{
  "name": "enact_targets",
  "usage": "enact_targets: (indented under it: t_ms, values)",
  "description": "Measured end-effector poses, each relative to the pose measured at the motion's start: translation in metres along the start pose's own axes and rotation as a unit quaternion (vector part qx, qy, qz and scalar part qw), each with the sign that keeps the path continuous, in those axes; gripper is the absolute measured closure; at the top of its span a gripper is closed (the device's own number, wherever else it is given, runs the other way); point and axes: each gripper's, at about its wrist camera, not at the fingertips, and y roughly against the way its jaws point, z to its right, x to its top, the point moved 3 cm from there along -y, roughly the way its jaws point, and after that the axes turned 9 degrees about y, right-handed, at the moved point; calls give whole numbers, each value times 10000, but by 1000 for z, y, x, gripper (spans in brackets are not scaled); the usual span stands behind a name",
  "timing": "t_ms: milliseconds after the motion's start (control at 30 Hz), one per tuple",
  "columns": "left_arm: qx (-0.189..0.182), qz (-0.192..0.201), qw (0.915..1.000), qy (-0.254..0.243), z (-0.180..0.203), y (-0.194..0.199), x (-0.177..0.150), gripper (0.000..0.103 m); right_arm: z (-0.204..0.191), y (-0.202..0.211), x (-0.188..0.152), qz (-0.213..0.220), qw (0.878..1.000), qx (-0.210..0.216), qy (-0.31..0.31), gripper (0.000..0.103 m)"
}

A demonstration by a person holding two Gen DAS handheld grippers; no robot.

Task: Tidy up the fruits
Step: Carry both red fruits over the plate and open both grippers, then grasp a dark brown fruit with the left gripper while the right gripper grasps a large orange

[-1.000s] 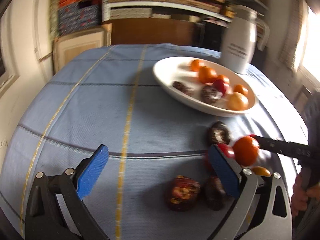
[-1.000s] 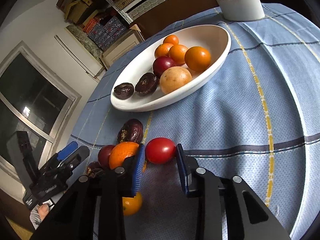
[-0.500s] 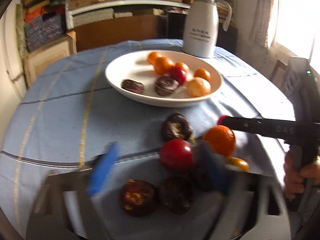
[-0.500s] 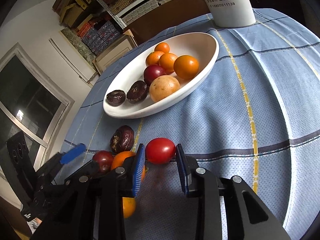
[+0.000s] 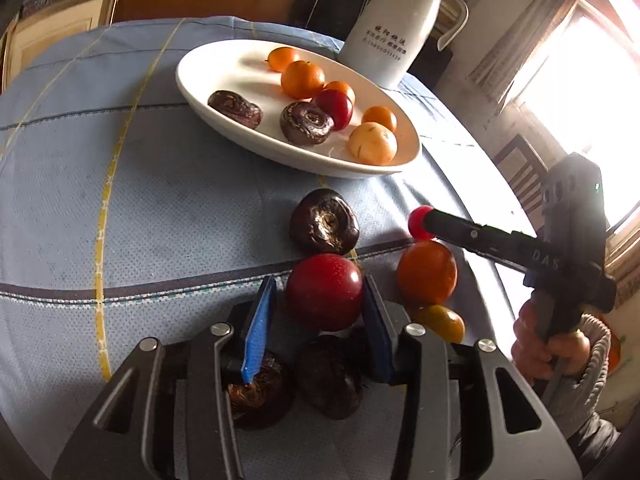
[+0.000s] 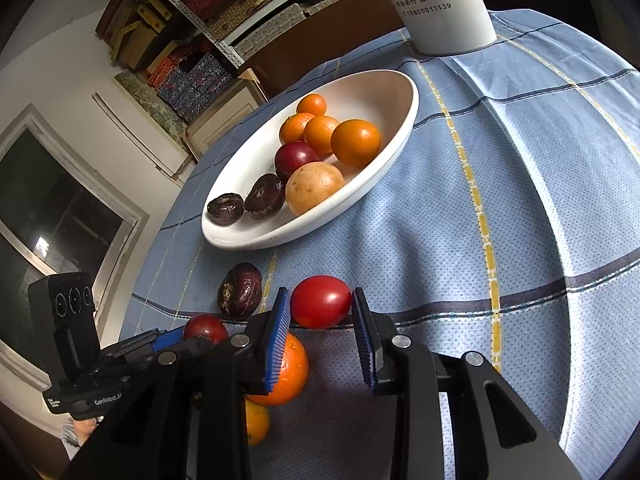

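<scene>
The left gripper (image 5: 320,312) had swung in to bracket the dark-red fruit (image 5: 324,291) (jaws barely touching); at three o'clock the right gripper (image 6: 320,320) pinched its tomato (image 6: 321,301), bowl-bound.

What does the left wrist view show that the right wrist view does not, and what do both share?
Only the left wrist view: two dark wrinkled fruits under the left gripper, and the jug's handle.
Only the right wrist view: a dark window.
Both: the white bowl of fruit, the jug, and the small red fruit between the right gripper fingers.
</scene>
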Motion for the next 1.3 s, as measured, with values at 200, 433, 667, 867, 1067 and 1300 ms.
enact_targets:
  t_ms: [200, 433, 667, 867, 1067, 1300]
  values:
    - [753, 428, 9953, -431, 14, 4, -6, 67, 1, 4, 1, 83, 9999, 15, -56, 71]
    - [1163, 1287, 9826, -665, 29, 36, 6, 67, -13, 28, 10, 735, 9965, -231, 313, 71]
    - [1277, 1547, 9784, -494, 38, 27, 68, 67, -34, 24, 62, 1059, 9919, -286, 648, 72]
    - [1358, 1539, 9784, -257, 25, -7, 103, 65, -28, -15, 95, 918, 9926, -339, 714, 68]
    - [1445, 1580, 9767, -134, 10, -7, 98, 35, -6, -5, 96, 1139, 9930, -194, 226, 47]
    - [1547, 1873, 9700, 86, 1, 23, 74, 13, 20, 9, 79, 1194, 9922, -228, -275, 35]
